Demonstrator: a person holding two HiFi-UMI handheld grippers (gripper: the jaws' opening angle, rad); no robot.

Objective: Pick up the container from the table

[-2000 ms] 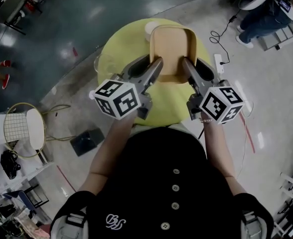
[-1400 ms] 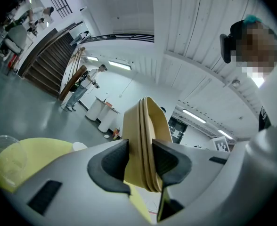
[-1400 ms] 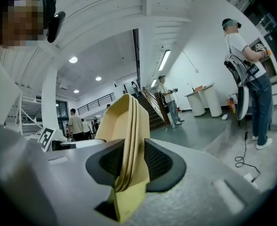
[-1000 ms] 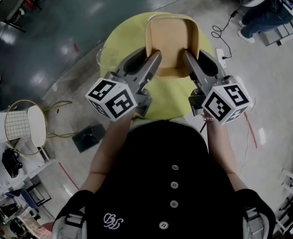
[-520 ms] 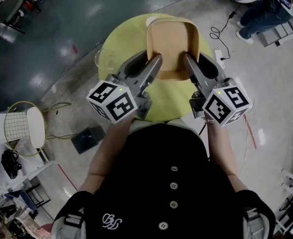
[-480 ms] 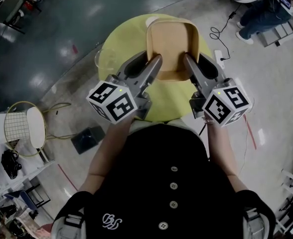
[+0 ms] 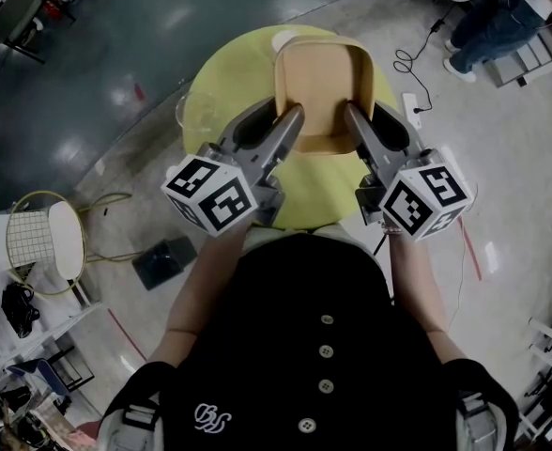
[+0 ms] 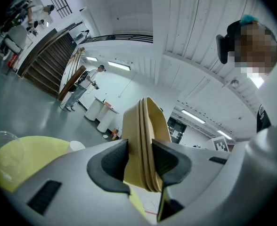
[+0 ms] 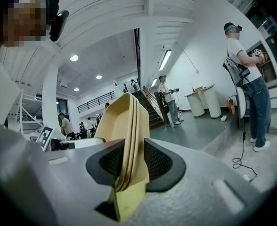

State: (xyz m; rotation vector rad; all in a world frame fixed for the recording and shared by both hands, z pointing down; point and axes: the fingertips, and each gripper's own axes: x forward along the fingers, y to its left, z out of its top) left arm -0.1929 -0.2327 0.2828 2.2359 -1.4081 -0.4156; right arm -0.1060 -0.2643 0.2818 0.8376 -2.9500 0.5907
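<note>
Container shifted slightly; left gripper and right gripper jaws clamp its half-hidden rim.

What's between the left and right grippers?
The tan container fills that gap in the head view. The left gripper and right gripper each clamp its near rim.

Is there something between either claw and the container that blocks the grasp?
Nothing visible stands in the way. The left claw and the right claw are each closed directly on the rim of the container, one at each side.
</note>
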